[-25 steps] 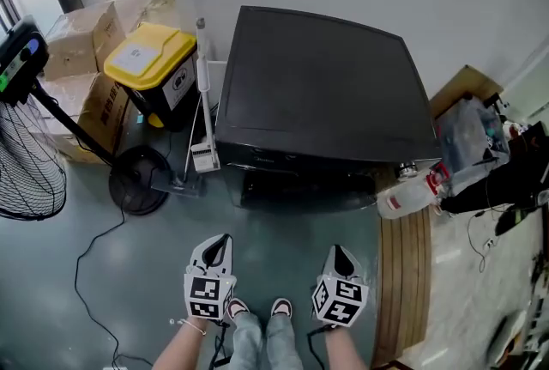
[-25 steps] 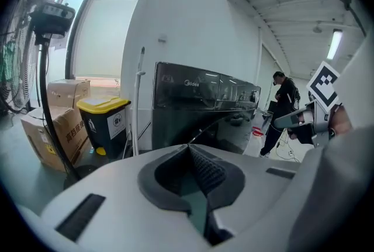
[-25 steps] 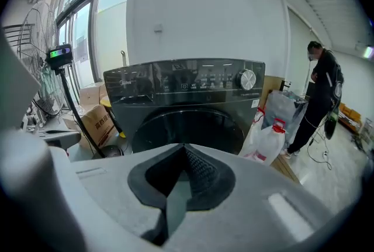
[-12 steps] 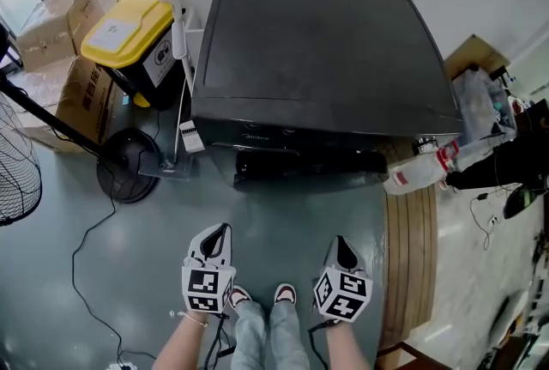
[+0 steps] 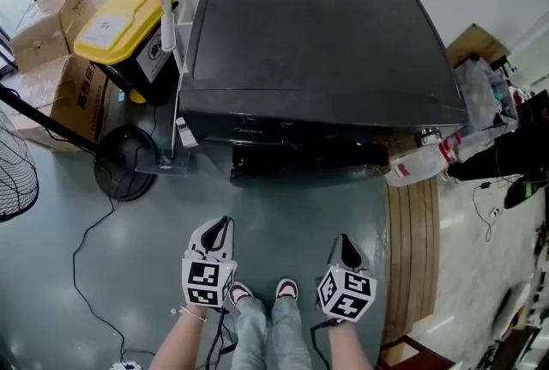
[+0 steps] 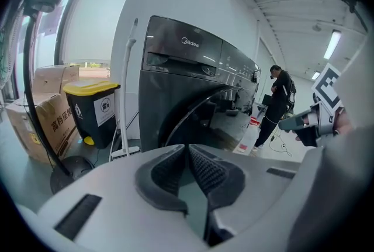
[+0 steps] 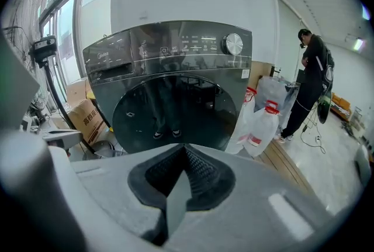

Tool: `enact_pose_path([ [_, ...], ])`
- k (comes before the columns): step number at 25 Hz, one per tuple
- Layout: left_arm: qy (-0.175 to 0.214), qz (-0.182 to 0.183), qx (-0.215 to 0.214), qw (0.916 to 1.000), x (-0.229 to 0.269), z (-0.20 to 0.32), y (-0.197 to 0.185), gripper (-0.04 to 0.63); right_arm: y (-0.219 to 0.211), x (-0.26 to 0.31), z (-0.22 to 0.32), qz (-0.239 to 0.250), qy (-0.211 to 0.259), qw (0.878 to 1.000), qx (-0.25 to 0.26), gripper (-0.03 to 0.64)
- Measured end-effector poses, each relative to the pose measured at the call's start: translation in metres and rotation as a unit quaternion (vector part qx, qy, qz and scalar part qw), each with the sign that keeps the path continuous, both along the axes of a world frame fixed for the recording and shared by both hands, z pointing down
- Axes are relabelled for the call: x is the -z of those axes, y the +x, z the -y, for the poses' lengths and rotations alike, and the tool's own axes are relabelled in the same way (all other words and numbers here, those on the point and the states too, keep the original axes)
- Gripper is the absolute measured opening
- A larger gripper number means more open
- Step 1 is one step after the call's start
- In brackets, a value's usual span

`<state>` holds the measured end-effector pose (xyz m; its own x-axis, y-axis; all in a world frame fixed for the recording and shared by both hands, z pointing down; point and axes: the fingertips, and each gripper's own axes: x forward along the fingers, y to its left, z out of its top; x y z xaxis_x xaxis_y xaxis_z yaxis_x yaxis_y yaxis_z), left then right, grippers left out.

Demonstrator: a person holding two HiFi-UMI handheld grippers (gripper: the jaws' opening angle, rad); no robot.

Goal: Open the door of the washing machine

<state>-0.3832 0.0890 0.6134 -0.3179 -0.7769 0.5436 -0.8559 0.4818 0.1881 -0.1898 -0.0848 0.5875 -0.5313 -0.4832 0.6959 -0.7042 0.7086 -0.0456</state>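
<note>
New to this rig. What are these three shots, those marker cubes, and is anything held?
No robot: a person holds a two-jaw claw in each hand; the marker cubes are part of them. The top-down shot comes from a head camera: left claw, right claw, facing a dark washing machine. The other two cameras ride on the claws. Both claws are shut and empty. The round door is closed. A yellow-lidded bin and white jugs stand beside the machine.

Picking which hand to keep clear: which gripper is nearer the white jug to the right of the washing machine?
Right. The right gripper is below and slightly left of the white jug; the left gripper is much farther to its left.
</note>
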Motion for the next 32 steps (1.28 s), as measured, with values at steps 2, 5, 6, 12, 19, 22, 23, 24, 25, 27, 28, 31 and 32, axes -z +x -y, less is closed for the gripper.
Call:
enact_pose_path([
  [2, -0.001, 0.002, -0.004, 1.0, -0.001, 0.002, -0.002, 0.008, 0.002, -0.001, 0.002, -0.002, 0.001, 1.0, -0.001, 0.005],
  [5, -0.002, 0.005, -0.014, 0.9999, -0.004, 0.006, -0.005, 0.011, 0.004, -0.003, 0.003, -0.005, 0.002, 1.0, -0.001, 0.005],
  [6, -0.001, 0.005, -0.019, 0.9998, -0.004, 0.008, -0.006, 0.029, 0.004, -0.004, 0.004, -0.006, 0.003, 1.0, -0.001, 0.005],
  [12, -0.002, 0.019, -0.053, 0.9984, -0.012, 0.021, -0.015, 0.084, 0.005, -0.011, 0.008, -0.007, 0.004, 1.0, -0.011, 0.005],
  [19, 0.001, 0.03, -0.11, 0.9934, -0.023, 0.042, -0.029, 0.129, 0.013, -0.028, 0.011, -0.011, 0.003, 0.999, -0.034, 0.005],
  [22, 0.001, 0.037, -0.133, 0.9904, -0.027, 0.051, -0.033, 0.147, 0.019, -0.035, 0.01, -0.012, 0.0, 0.999, -0.049, 0.005],
  [23, -0.001, 0.041, -0.141, 0.9891, -0.029, 0.054, -0.035, 0.15, 0.02, -0.037, 0.01, -0.012, -0.001, 0.999, -0.053, 0.005],
  [24, -0.004, 0.046, -0.149, 0.9878, -0.03, 0.057, -0.038, 0.15, 0.021, -0.039, 0.009, -0.012, -0.003, 0.998, -0.057, 0.005],
  [25, -0.008, 0.05, -0.155, 0.9866, -0.033, 0.06, -0.041, 0.15, 0.022, -0.041, 0.008, -0.012, -0.004, 0.998, -0.06, 0.005],
  [27, -0.011, 0.058, -0.17, 0.9837, -0.035, 0.065, -0.046, 0.15, 0.024, -0.044, 0.006, -0.013, -0.006, 0.998, -0.065, 0.005],
  [28, -0.011, 0.063, -0.179, 0.9817, -0.034, 0.069, -0.047, 0.156, 0.025, -0.045, 0.005, -0.013, -0.006, 0.998, -0.066, 0.005],
  [31, -0.017, 0.079, -0.21, 0.9743, -0.037, 0.077, -0.05, 0.16, 0.029, -0.049, 0.004, -0.016, -0.007, 0.997, -0.071, 0.005],
  [32, -0.02, 0.084, -0.22, 0.9718, -0.039, 0.079, -0.051, 0.161, 0.031, -0.05, 0.004, -0.017, -0.007, 0.997, -0.074, 0.005],
])
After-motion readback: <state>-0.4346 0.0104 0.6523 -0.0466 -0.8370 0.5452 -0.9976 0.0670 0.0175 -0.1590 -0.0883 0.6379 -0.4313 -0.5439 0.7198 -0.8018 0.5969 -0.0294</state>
